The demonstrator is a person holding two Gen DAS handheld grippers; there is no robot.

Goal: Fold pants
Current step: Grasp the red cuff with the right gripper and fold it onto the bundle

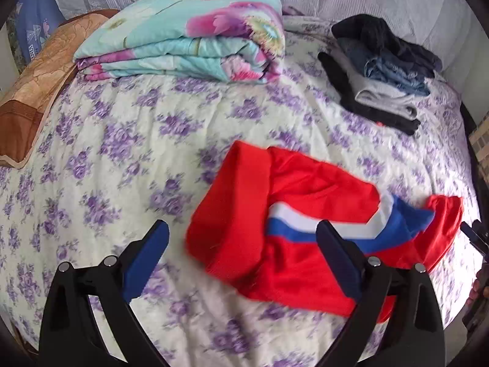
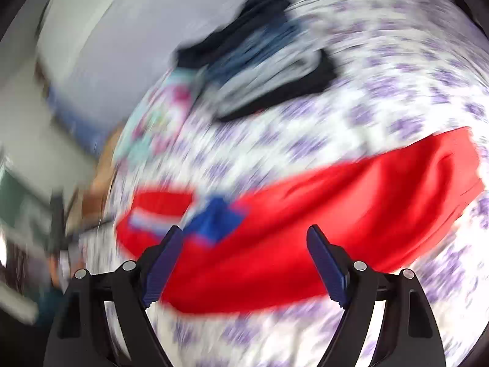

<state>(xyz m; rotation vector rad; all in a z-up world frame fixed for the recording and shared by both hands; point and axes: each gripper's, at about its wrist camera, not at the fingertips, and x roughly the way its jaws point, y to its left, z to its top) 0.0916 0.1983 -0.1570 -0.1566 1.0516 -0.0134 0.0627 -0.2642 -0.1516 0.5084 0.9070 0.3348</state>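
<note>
Red pants (image 1: 305,214) with a white and blue stripe lie folded over on the flowered bedspread (image 1: 137,153). My left gripper (image 1: 241,235) hangs above their left end, its jaws wide apart and nothing between the blue pads. In the right wrist view, which is smeared by motion, the red pants (image 2: 321,214) spread below and beyond my right gripper (image 2: 244,238). Its jaws stand wide as well and hold nothing. At the right edge of the left wrist view a dark piece of the other tool (image 1: 476,238) shows.
A folded turquoise quilt with pink flowers (image 1: 189,33) lies at the head of the bed, beside a brown pillow (image 1: 39,85). A stack of folded dark, denim and grey clothes (image 1: 382,73) (image 2: 259,64) sits at the far right. Pale curtain behind.
</note>
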